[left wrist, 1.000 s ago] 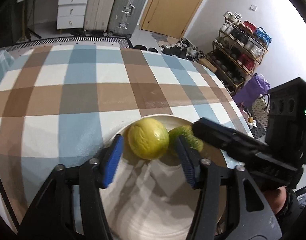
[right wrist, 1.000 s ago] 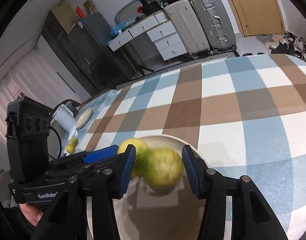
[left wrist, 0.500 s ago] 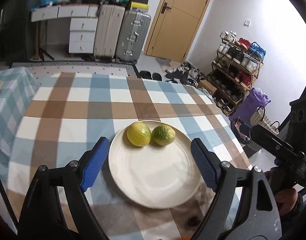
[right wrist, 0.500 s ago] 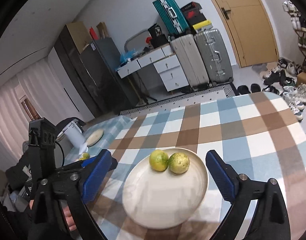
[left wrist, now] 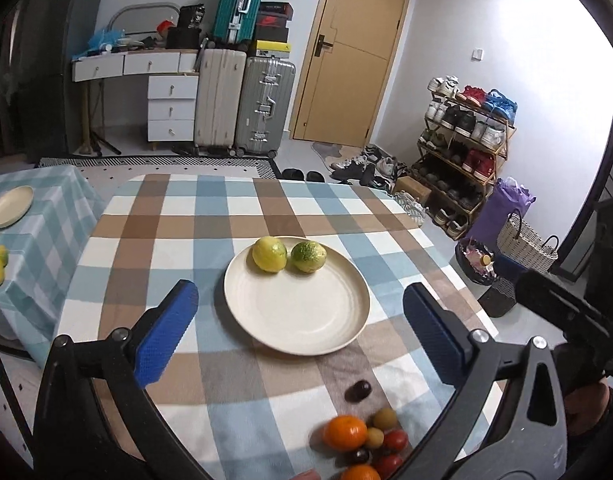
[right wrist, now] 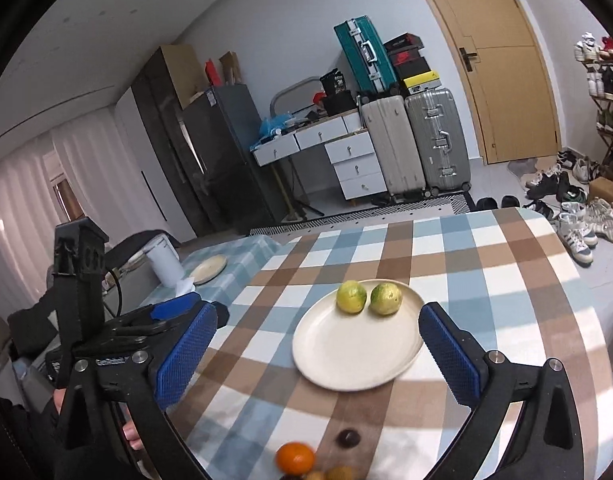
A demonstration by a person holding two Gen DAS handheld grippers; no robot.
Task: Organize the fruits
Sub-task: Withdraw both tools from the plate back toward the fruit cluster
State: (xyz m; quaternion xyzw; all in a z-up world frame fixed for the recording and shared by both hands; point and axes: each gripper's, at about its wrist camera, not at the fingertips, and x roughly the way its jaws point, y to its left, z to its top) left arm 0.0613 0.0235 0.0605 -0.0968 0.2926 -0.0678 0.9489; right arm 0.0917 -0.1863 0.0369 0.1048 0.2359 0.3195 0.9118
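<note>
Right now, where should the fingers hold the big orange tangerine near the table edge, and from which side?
Grip the round orange tangerine across its widest middle, coming from above: small fruits crowd its right side, while its left side and top are free.

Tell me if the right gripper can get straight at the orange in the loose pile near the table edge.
Probably yes: the right gripper is open and empty, and the orange lies below it, exposed on the pile's left edge with nothing over it.

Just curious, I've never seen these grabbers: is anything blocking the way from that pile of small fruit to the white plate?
Nothing visible. Only bare checked cloth and one loose dark fruit lie between the fruit pile and the plate; both grippers are open and empty.
</note>
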